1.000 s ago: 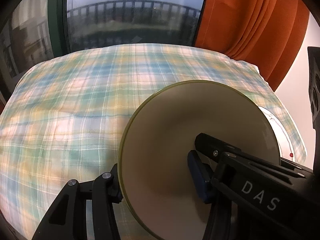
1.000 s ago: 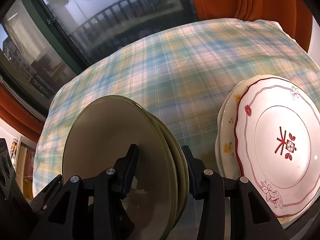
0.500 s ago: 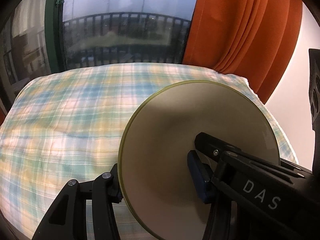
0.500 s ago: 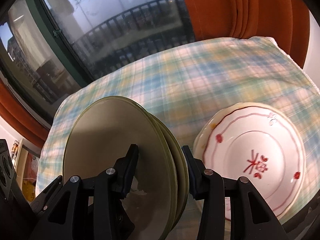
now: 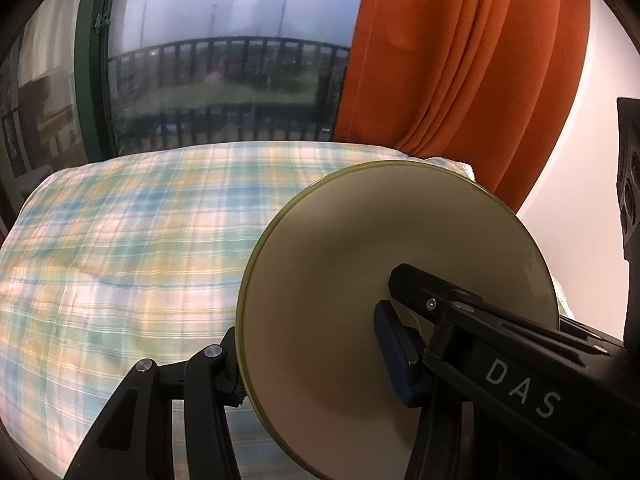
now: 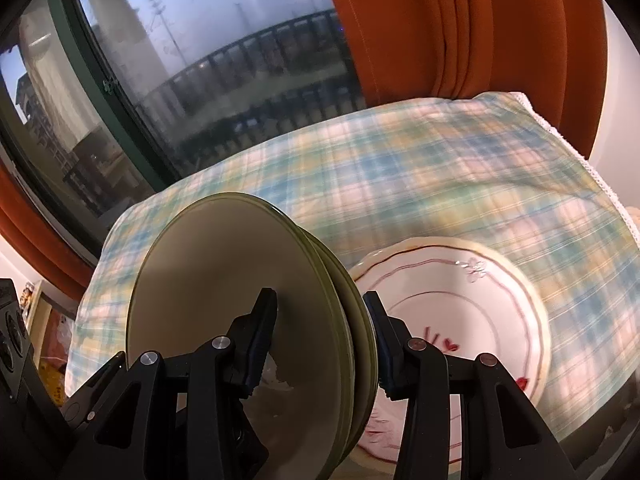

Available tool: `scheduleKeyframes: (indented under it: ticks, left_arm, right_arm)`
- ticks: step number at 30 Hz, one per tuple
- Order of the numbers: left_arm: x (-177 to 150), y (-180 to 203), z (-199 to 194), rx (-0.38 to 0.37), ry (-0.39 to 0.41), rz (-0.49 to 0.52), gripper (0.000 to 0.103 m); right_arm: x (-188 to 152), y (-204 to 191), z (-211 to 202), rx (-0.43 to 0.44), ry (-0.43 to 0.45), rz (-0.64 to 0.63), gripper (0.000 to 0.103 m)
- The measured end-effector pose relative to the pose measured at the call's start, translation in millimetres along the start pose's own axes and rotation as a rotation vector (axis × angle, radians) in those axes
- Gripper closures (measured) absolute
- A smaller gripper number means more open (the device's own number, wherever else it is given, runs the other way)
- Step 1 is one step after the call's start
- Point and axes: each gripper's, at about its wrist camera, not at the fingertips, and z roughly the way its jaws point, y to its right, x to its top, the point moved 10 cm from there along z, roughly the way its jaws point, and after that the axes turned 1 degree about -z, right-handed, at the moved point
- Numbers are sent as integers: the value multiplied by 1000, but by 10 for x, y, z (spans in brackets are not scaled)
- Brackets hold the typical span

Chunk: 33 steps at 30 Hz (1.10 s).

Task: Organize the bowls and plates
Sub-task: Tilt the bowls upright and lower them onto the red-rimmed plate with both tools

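Black left tongs (image 5: 308, 344) lettered "DAS", gripping plates (image 5: 344, 280)

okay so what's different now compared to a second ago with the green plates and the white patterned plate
Both grippers have lifted the stack of green plates up off the table. The white patterned plate on the plaid tablecloth now sits lower and farther off in the right wrist view. Unchanged: the left gripper and right gripper stay clamped on the stack.
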Motion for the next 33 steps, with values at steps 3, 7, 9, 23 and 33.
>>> scheduleKeyframes:
  ticks: [3, 7, 9, 23, 33]
  left_arm:
    - [-20, 112, 40, -2, -1, 6, 50]
    - [-79, 300, 117, -18, -19, 14, 50]
    - [-112, 391, 151, -27, -28, 20, 50]
    - [-264, 794, 391, -77, -106, 79, 50]
    - [-223, 842, 637, -70, -139, 80, 50]
  right_arm:
    - [4, 113, -47, 7, 7, 2, 55]
    - [-23, 305, -92, -1, 5, 13, 55]
    - [-48, 421, -122, -8, 3, 22, 55]
    - [-203, 996, -137, -40, -12, 114, 55]
    - [-150, 1144, 54, -56, -44, 128, 55]
